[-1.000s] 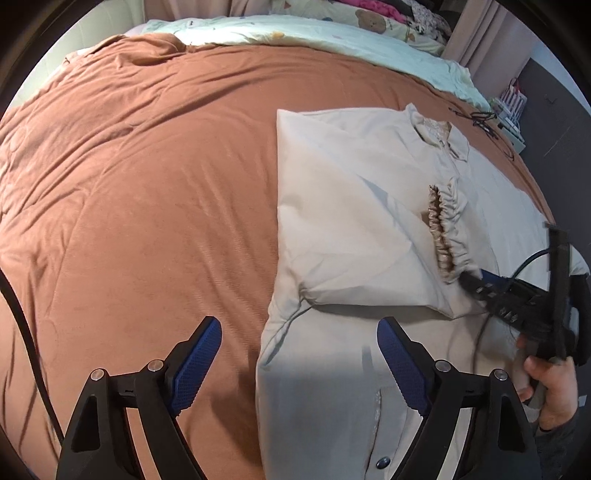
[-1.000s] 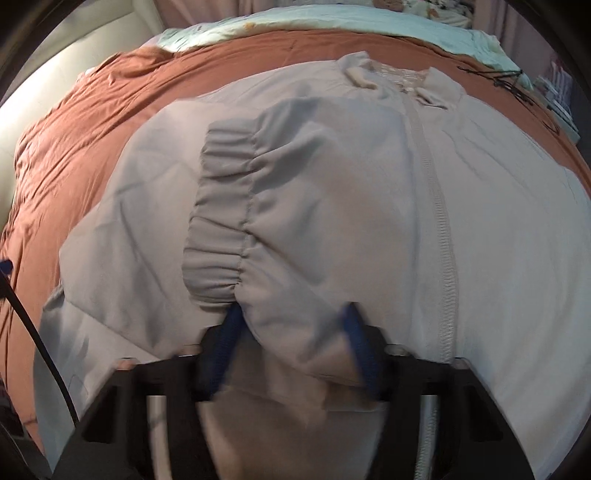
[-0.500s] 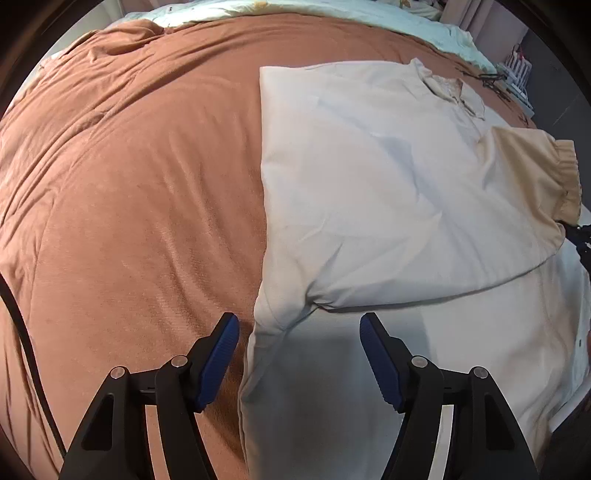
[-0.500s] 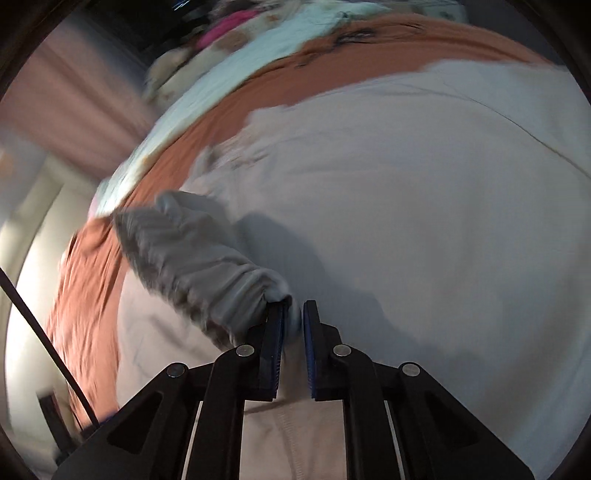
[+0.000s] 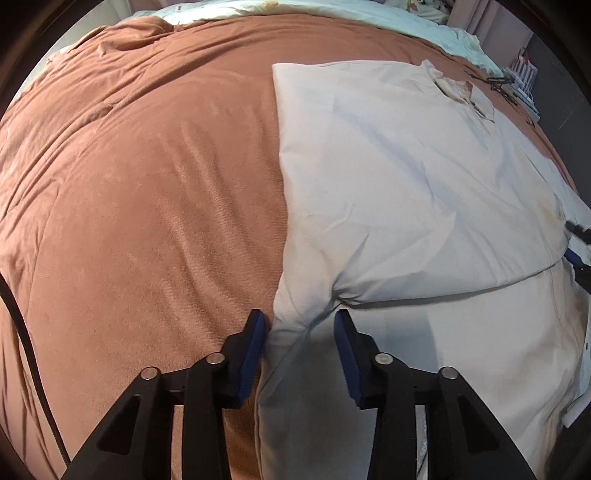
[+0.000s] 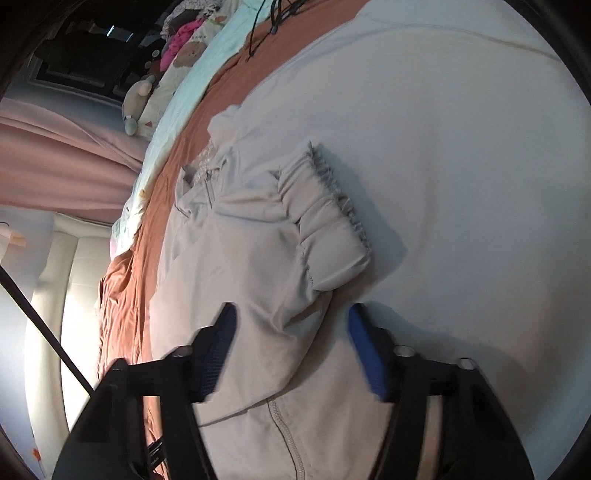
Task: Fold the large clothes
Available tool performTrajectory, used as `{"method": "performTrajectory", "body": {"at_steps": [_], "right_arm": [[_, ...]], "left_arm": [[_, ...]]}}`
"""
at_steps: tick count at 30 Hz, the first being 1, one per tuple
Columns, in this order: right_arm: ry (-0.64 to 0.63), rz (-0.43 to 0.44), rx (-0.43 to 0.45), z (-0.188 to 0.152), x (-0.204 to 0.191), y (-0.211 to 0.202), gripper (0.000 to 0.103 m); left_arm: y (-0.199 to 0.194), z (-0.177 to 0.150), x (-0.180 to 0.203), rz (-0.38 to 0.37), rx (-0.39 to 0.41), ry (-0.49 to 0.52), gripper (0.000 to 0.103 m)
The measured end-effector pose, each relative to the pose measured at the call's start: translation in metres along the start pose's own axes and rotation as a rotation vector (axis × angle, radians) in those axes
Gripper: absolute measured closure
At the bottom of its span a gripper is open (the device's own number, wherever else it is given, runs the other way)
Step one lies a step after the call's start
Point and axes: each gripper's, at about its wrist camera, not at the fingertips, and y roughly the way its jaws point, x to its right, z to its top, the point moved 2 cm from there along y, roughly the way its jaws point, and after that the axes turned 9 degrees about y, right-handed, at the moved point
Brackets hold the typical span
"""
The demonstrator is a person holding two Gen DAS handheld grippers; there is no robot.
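Observation:
A large cream jacket [image 5: 406, 177] lies flat on the rust-brown bedspread [image 5: 147, 184], its left sleeve folded across the body. My left gripper [image 5: 300, 334] is open and straddles the jacket's left edge at the armpit fold. In the right wrist view the jacket [image 6: 461, 147] fills the frame, and the sleeve's elastic cuff [image 6: 328, 221] rests on the body. My right gripper [image 6: 291, 343] is open just behind the cuff, over the sleeve, holding nothing. Its tip shows at the right edge of the left wrist view [image 5: 576, 243].
A pale green quilt [image 5: 332, 11] and pillows with stuffed toys [image 6: 140, 99] lie at the head of the bed. Black cables [image 5: 498, 79] lie near the jacket's collar. A white padded headboard [image 6: 62, 295] and pink curtains [image 6: 55, 147] border the bed.
My right gripper carried the cuff across the jacket, laid it down and opened. My left gripper moved forward to the jacket's left edge and narrowed its jaws.

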Motion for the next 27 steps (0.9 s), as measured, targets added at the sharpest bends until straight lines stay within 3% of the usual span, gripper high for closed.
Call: {"method": "performTrajectory", "body": {"at_steps": [2,4,9,15,18,20,21,27], "right_arm": [[0.021,-0.004,-0.009,0.01,0.006,0.014,0.09],[0.047,0.012,0.011,0.017,0.01,0.019,0.094],[0.058,0.019,0.084,0.027,0.008,0.025,0.095],[0.069,-0.015,0.052,0.02,0.0,0.032,0.094],[0.038,-0.027,0.04,0.014,-0.005,0.017,0.08],[0.025,-0.022,0.063,0.011,-0.003,0.001,0.041],[0.027,-0.01,0.085,0.008,-0.002,-0.01,0.036],[-0.083,0.006,0.136,0.0,-0.011,-0.064,0.036]], "left_arm": [[0.001,0.002,-0.002,-0.007,0.01,-0.011,0.07],[0.001,0.004,-0.003,-0.017,0.021,-0.019,0.073],[0.004,0.007,0.003,-0.011,0.029,-0.006,0.075],[-0.001,0.005,-0.001,0.014,0.013,-0.043,0.076],[-0.008,0.001,-0.002,0.048,0.003,-0.053,0.075],[-0.012,-0.002,-0.001,0.058,-0.007,-0.057,0.075],[-0.015,-0.004,-0.001,0.075,-0.015,-0.06,0.075],[-0.051,-0.014,0.01,0.065,0.032,-0.052,0.075]]}}
